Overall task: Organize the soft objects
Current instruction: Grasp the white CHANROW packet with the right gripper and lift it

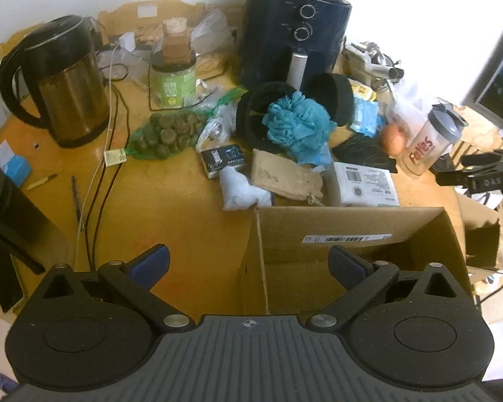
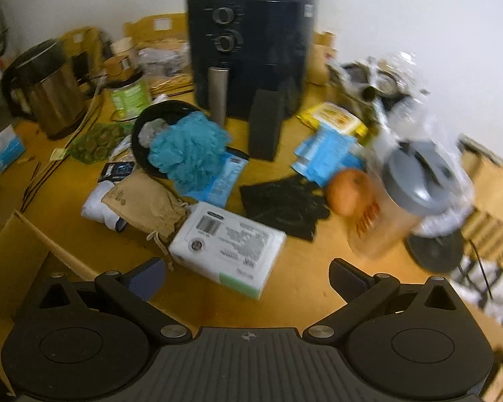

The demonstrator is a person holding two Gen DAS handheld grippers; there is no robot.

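Blue puff (image 1: 296, 122) waits on table (image 1: 184, 207). Both grippers, left (image 1: 248, 261) and right (image 2: 248, 274), spread wide, holding nothing. Next: grab puff, drop in box (image 1: 352, 227).

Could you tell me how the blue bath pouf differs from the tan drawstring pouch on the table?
The blue bath pouf is bright teal, puffy and ruffled; the tan drawstring pouch is dull brown and lies flat and creased. The pouf rests partly against a black round container, while the pouch lies directly on the table, nearer the cardboard box. Both look soft, and neither is held.

Teal loofah (image 1: 296, 124), seemingly against black bowl (image 1: 251, 117)
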